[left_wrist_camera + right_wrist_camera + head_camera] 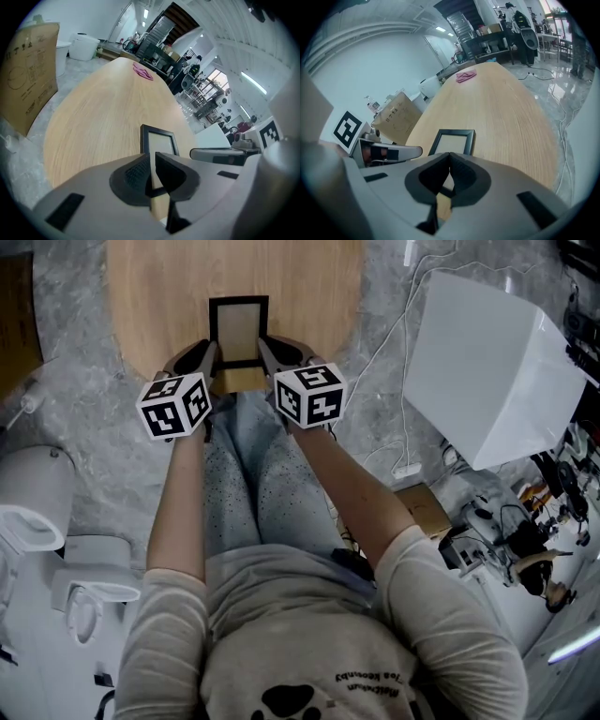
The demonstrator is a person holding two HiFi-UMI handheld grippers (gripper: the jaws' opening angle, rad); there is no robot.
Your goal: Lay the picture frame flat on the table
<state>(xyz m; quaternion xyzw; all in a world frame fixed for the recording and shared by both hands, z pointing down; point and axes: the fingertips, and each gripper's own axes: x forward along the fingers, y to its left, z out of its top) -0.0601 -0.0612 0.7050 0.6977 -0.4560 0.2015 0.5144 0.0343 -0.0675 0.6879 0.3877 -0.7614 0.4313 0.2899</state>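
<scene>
Picture frame (238, 331) on bench (159, 296) by near edge, looks flat or nearly so; can't confirm fully down. L claw (152, 157) at same edge, narrow slit, pinching nothing. R claw (449, 155) closed tight, empty. Prob. only pull-back left.

Shirt (281, 652): pale beige, with a dark paw print (286, 701) and a line of dark lettering (375, 688) on the front. Its sleeves (173, 615) stop short of my forearms. Trousers (246, 479): pale blue-grey, speckled all over with small dark dots.

Left gripper (208, 351) and right gripper (267, 348): same build, smooth light-grey moulded shells. Pads (133, 174) are black with a fine ribbed texture. Dark rectangular slots (65, 212) are set into the shell tops. Each gripper carries a white cube (175, 405) printed with black square markers. No cables noted on either.
</scene>
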